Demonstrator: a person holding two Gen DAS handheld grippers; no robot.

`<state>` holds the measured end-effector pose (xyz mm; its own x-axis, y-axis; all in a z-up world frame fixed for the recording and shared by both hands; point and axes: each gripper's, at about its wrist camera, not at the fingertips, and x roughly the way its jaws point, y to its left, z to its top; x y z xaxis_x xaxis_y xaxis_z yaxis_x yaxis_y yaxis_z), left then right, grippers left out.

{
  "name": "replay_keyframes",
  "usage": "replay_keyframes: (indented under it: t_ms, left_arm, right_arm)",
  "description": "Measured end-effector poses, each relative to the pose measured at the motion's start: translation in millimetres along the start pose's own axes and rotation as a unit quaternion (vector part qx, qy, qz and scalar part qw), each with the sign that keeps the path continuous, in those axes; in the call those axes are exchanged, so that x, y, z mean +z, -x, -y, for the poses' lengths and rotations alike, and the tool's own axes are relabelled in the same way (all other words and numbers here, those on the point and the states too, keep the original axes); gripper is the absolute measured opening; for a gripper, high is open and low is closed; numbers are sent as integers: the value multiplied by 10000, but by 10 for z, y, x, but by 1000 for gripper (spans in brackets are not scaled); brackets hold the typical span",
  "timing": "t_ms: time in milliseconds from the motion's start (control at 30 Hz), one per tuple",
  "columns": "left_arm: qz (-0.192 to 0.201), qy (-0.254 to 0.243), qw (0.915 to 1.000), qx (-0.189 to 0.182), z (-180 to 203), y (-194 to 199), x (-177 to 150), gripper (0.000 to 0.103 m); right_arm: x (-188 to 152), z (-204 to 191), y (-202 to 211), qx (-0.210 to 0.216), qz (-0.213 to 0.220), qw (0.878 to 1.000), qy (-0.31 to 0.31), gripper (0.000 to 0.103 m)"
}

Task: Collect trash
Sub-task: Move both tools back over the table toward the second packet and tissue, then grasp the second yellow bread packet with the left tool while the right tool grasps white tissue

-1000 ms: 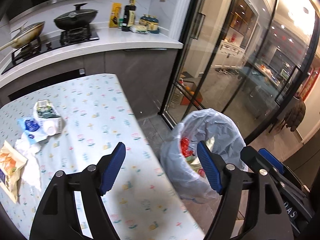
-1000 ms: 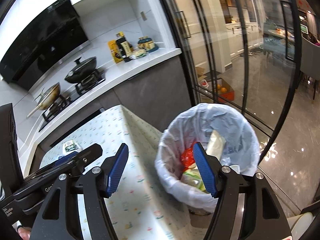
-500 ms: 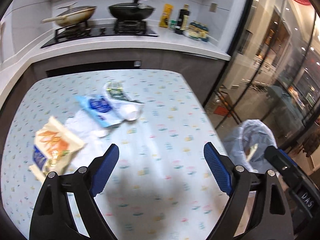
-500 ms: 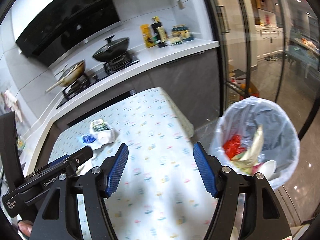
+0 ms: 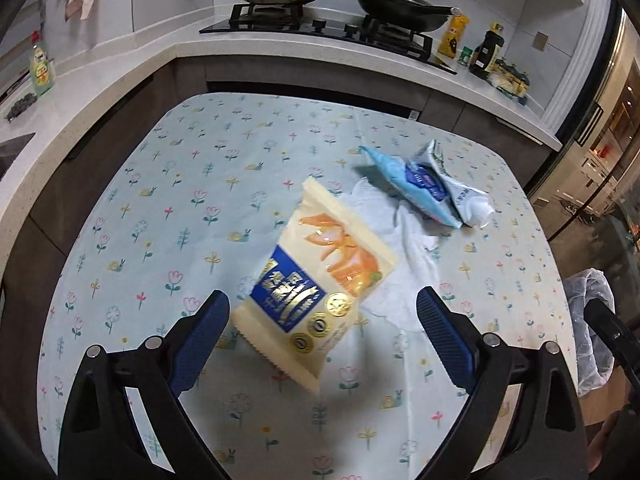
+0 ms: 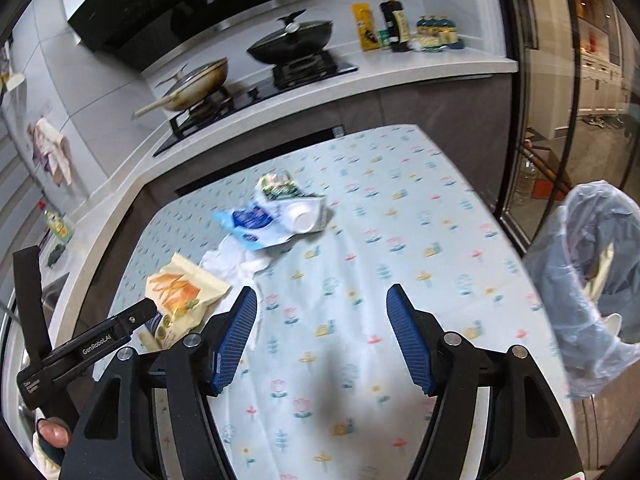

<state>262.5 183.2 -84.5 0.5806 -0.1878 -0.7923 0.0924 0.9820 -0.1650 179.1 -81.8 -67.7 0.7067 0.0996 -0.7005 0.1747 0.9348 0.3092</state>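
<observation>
Snack bag (image 5: 316, 280), cream with orange print and a blue label, lies flat on the floral tabletop (image 5: 160, 208), partly over a crumpled white tissue (image 5: 404, 264). Beyond it, further right, a light blue wrapper (image 5: 416, 188) and a squashed white carton (image 5: 464, 200) touch each other. We read the bag's long axis as diagonal, near corner toward us, far corner up-left toward the stove (image 5: 316, 24).

Our left gripper (image 5: 324, 324) sits right above the bag's near end, fingers wide and just been opening, bag between them in view but no pad touching it. Our right gripper (image 6: 322, 336) hangs over bare cloth, fingers partly apart, nothing between them; the bag lies off to its left, the lined trash bin (image 6: 592, 280) off the tabletop edge to its right.

So left is clearly nearer. Next move probably: drop straight down and close across the bag's short width. Thin, flat film, may slide or crumple.
</observation>
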Motion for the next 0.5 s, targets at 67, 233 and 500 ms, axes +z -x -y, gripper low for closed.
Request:
replay_keyframes:
  t_ms: [67,233,500]
  left_arm:
    - [-89,9,10000,36,-83,-72,-18,90]
    - [-280,-68,9996,78,-148,-216,-86,90]
    - [-584,-34,9983,-6,-213,-481,-161,90]
  right_arm:
    - [-34,-136,-152,51,-120,9999,95,65]
    - [-84,-364,-498,103,-388,9988,297,65]
    - [-102,-568,-1006,108,-706,9962,496,65]
